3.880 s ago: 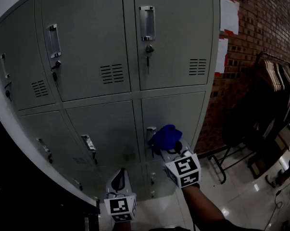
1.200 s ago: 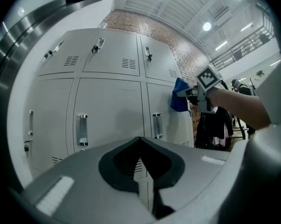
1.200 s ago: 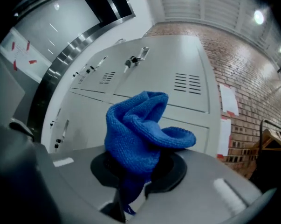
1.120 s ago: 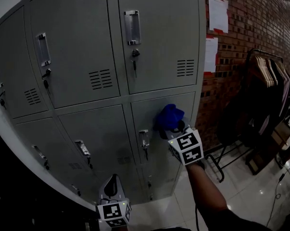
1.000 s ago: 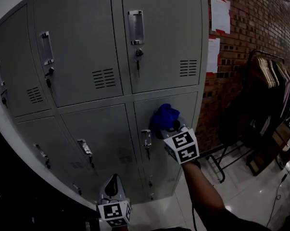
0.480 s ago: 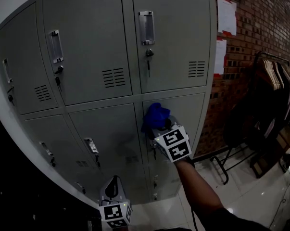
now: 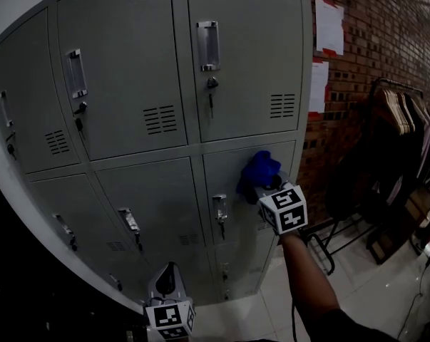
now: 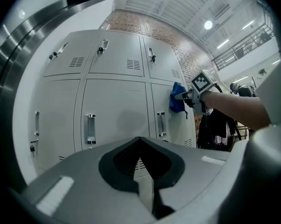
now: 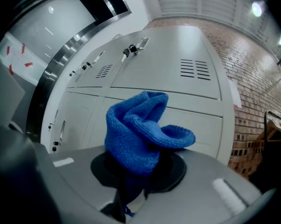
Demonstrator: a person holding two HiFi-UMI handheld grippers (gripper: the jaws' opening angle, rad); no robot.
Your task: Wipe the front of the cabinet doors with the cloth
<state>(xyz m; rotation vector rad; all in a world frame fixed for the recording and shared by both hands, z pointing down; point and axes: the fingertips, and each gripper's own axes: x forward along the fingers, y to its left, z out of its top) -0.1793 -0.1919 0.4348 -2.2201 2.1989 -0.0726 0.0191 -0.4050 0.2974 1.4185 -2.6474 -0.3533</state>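
A grey metal locker cabinet (image 7: 165, 155) fills the head view, with several doors in rows. My right gripper (image 7: 263, 185) is shut on a blue knitted cloth (image 7: 258, 172) and holds it against the middle-row right door (image 7: 232, 173), right of that door's handle (image 7: 219, 208). The cloth (image 9: 140, 130) bulges out of the jaws in the right gripper view. My left gripper (image 7: 169, 279) hangs low in front of the bottom doors, shut and holding nothing; in the left gripper view its jaws meet (image 8: 141, 158), and the cloth (image 8: 177, 98) shows far off.
A brick wall (image 7: 371, 41) with white papers (image 7: 329, 26) stands right of the cabinet. A rack of dark hanging clothes (image 7: 393, 141) is further right, over a glossy tiled floor (image 7: 364, 276). Keys hang from the upper door locks (image 7: 211, 95).
Over the last second the right gripper swept the cloth left across the middle-row right door and then back right. The left gripper stayed low and still.
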